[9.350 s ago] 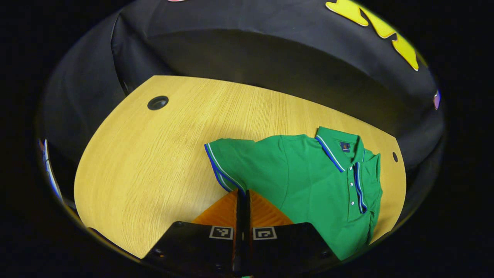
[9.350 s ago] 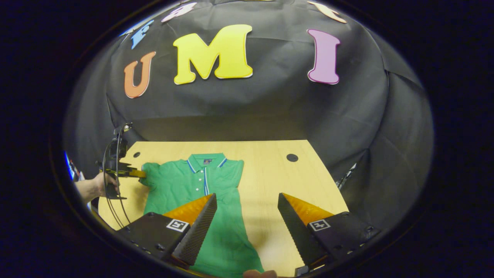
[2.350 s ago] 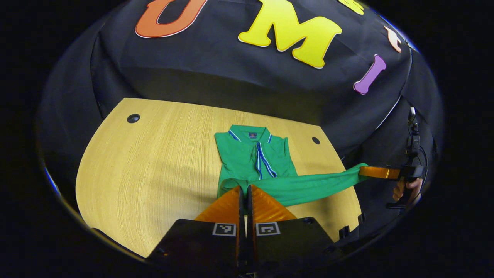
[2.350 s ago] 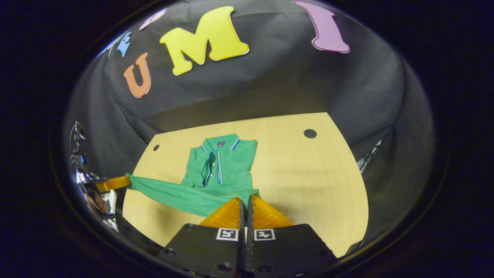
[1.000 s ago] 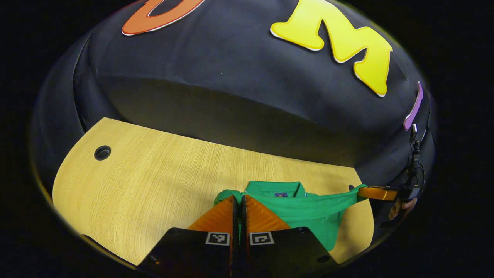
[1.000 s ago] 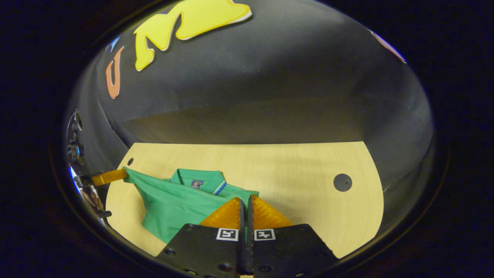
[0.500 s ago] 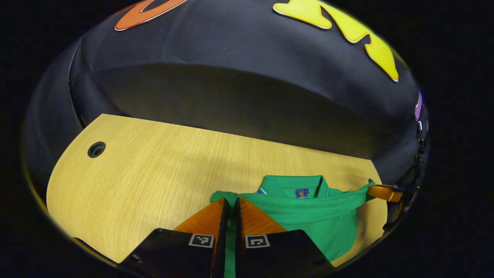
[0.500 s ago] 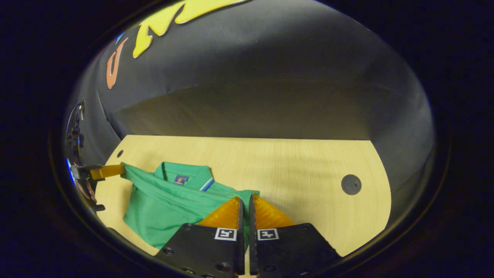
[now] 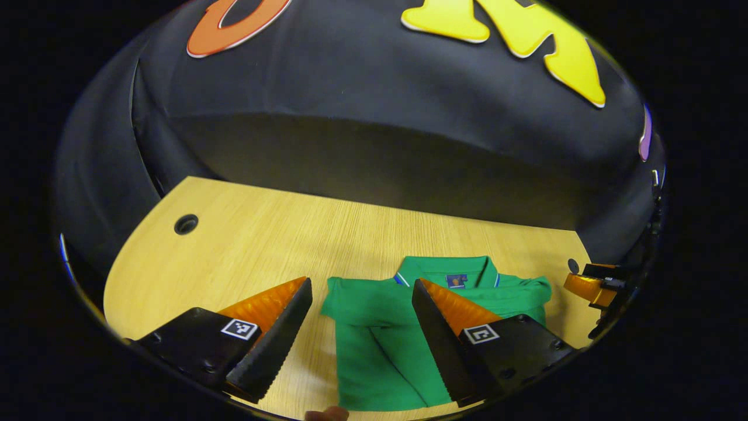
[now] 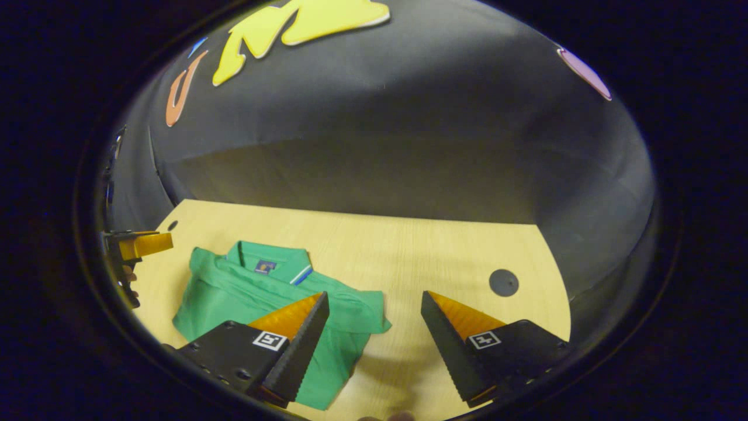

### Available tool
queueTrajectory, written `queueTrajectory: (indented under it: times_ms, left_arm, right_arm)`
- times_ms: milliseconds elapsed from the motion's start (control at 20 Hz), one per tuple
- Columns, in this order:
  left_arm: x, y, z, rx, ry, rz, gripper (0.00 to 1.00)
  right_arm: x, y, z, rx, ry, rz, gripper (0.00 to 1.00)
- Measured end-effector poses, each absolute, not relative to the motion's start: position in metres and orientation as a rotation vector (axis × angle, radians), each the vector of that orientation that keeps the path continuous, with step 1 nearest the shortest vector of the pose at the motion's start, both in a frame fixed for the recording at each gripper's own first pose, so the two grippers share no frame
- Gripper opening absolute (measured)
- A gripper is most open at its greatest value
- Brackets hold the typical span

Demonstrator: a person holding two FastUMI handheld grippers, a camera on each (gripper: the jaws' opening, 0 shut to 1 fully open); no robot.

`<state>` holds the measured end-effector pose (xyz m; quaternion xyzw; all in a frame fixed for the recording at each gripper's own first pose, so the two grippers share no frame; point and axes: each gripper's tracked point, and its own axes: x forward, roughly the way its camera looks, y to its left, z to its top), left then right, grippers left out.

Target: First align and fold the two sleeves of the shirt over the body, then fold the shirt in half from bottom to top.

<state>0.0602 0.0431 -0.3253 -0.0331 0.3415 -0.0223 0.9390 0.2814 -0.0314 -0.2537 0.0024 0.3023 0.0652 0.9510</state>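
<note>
Left gripper (image 9: pixel 361 327): two wedge-shaped jaws with saw-toothed inner edges, on black angular blocks at 6 o'clock of the left gripper view.
Left markings: one small square black-and-white tag on each block; small screws along the block edges.
Right gripper (image 10: pixel 374 342): same build, wedge jaws with toothed edges, black blocks, one square tag each, screws at the lower edges.
Fingertip: a bare tip at 6 o'clock.

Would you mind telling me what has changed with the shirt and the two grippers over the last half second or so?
Both grippers let go. The left gripper and the right gripper were each shut on a corner of the hem, held up near the collar; now both are open and the hem lies flat on the green shirt, folded in half. The shirt's place on the wooden table is unchanged, collar toward the wall.
</note>
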Motion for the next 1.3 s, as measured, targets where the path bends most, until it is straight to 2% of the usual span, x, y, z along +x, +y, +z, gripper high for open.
queueTrajectory:
  times_ms: [300,550,700,750,850,900,1000,1300]
  left_arm:
    - [0.032,0.022,-0.227,-0.068,0.465,-0.039,1.0]
    - [-0.03,0.005,-0.115,0.006,0.267,-0.044,1.0]
    - [-0.077,-0.004,-0.079,-0.025,0.227,-0.081,1.0]
    - [-0.091,-0.004,-0.072,-0.03,0.218,-0.091,1.0]
    - [-0.119,-0.006,-0.053,-0.031,0.181,-0.108,1.0]
    - [-0.132,-0.004,-0.049,-0.024,0.168,-0.109,1.0]
    - [-0.154,0.002,-0.039,-0.024,0.139,-0.111,1.0]
    - [-0.181,0.017,-0.027,-0.02,0.104,-0.111,1.0]
  right_arm:
    - [0.222,-0.017,-0.132,-0.003,0.357,0.127,0.96]
    - [0.133,0.003,-0.021,0.015,0.135,0.083,0.96]
    - [0.071,0.011,0.022,0.021,0.038,0.054,0.96]
    - [0.053,0.015,0.032,0.015,0.007,0.049,0.99]
    - [0.018,0.027,0.041,0.005,-0.036,0.042,0.92]
    - [0.004,0.032,0.044,-0.001,-0.049,0.043,0.92]
    - [-0.022,0.042,0.048,-0.012,-0.066,0.034,0.97]
    - [-0.06,0.061,0.04,-0.014,-0.048,0.022,0.95]
